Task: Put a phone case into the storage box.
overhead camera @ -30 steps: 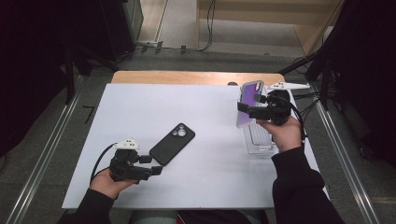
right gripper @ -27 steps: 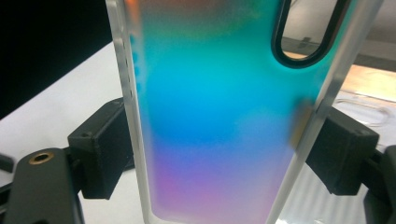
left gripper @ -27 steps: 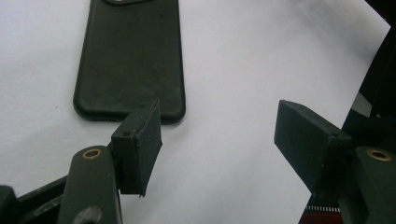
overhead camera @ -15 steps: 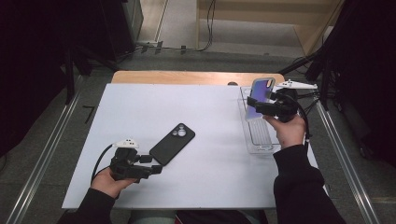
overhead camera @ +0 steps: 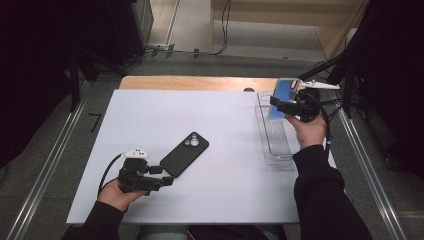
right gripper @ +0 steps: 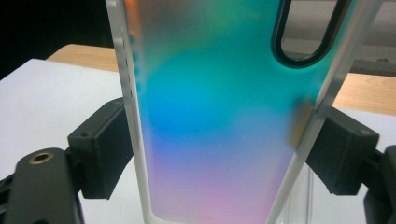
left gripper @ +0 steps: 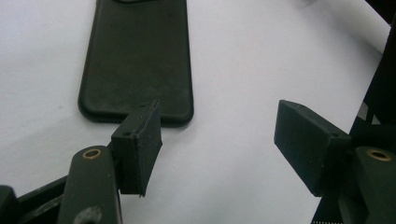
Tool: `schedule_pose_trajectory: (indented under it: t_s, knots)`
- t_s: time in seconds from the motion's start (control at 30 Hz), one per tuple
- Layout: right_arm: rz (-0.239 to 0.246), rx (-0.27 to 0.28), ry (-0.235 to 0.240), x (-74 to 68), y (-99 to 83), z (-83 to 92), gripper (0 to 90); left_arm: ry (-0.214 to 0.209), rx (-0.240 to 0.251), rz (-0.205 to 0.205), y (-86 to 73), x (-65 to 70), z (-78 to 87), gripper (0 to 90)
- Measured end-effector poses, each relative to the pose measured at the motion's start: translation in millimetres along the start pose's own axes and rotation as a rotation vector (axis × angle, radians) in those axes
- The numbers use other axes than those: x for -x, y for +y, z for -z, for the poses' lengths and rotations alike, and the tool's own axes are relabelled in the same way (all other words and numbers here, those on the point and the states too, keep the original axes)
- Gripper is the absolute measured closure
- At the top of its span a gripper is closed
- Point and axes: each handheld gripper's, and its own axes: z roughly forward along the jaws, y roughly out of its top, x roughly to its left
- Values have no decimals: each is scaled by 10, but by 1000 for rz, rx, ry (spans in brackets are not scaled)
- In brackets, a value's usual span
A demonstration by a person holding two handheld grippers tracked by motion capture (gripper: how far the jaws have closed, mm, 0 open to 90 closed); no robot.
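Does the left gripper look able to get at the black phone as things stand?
Probably yes: the left gripper sits open just short of the black phone, with bare table between.

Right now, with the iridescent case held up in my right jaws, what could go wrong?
1. The right gripper pinches the iridescent case only across its thin side edges, lifted off the table; it could twist or slip out.
2. The clear tray lies just below it; lowering carelessly could knock the tray.
3. The left gripper rests open near the black phone case; a nudge could slide it.

Bright table, dark surroundings; close-ups slightly soft.
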Motion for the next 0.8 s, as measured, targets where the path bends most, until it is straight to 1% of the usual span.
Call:
schedule_pose_trajectory:
  t_s: [0.1,0.23,0.27,0.3,0.33,0.37,0.43,0.47,0.5,0.53,0.57,0.63,0.7,0.8]
  knots:
    - [9,-12,-25,37,36,-70,151,0,0,0,1,0,-1,321]
    - [0,-10,-41,84,107,-155,150,-1,0,-1,-2,-2,-4,321]
    - [0,-16,-44,96,127,-181,150,3,0,1,-1,-6,-4,322]
    - [0,-16,-44,96,127,-181,150,3,0,1,-1,-6,-4,322]
    - [1,-26,-48,110,163,-235,150,0,5,5,2,-12,-4,321]
    - [-4,-23,-51,115,181,-259,150,-1,4,5,5,-15,-2,322]
    - [2,-22,-59,119,199,-283,150,-1,5,4,7,-17,-2,321]
    - [11,-22,-74,129,238,-331,150,0,6,5,10,-14,-6,322]
    - [12,-25,-73,143,257,-359,150,0,6,5,10,-14,-6,322]
    - [1,-30,-69,157,274,-386,150,-4,8,5,13,-15,-11,322]
    - [1,-30,-69,157,274,-386,150,-4,8,5,13,-15,-11,322]
    - [-14,-33,-64,198,302,-468,150,-5,6,4,12,-15,-15,321]
    - [-9,-28,-75,223,303,-521,150,-2,5,4,10,-13,-10,321]
    - [-7,-36,-88,250,293,-609,149,-3,8,6,6,-15,-9,322]
